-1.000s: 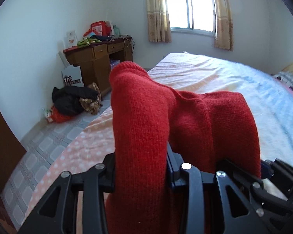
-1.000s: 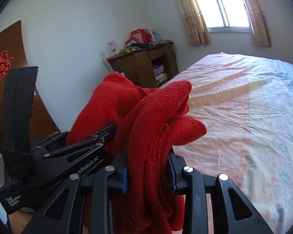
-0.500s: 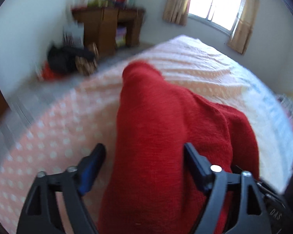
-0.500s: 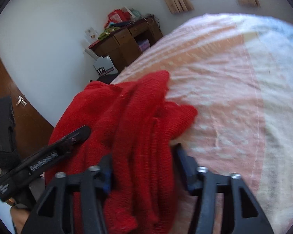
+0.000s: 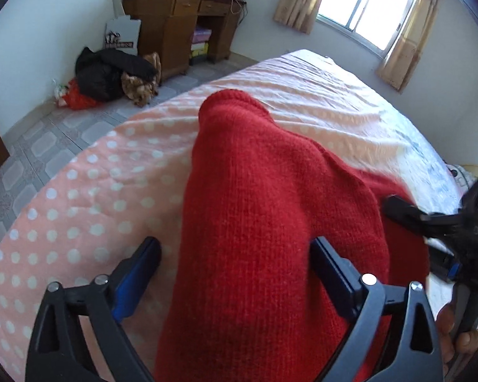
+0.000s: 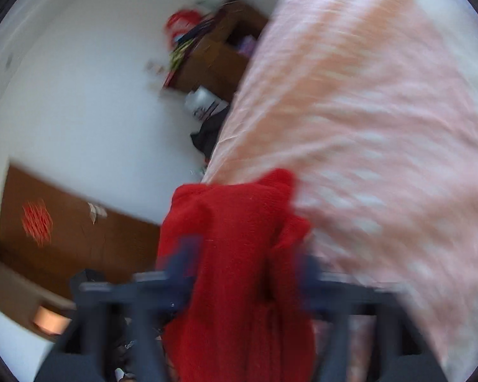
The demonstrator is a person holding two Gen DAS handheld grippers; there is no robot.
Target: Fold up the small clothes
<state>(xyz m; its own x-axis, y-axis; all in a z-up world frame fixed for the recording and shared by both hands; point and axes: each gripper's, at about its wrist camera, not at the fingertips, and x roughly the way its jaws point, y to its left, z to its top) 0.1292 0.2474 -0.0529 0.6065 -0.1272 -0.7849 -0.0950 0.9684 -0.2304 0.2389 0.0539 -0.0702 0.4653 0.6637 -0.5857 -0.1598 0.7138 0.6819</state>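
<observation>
Sweater (image 5: 271, 222) lay bunched on the dotted bed (image 5: 79, 207) near its edge — between the left gripper's (image 5: 235, 267) spread jaws. Right gripper (image 6: 248, 273) blurred, jaws apparently spread — floor (image 5: 47, 127) and desk (image 5: 175, 16) beyond.

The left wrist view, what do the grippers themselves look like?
The left gripper has black plastic arms with triangular cut-outs, silver screw heads and blue pads on its fingers. The right gripper at the right edge is black too, with a bare hand below it.

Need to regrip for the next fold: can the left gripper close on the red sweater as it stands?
Probably yes: the left gripper is open with the red sweater lying between its fingers, nothing blocking.
</observation>
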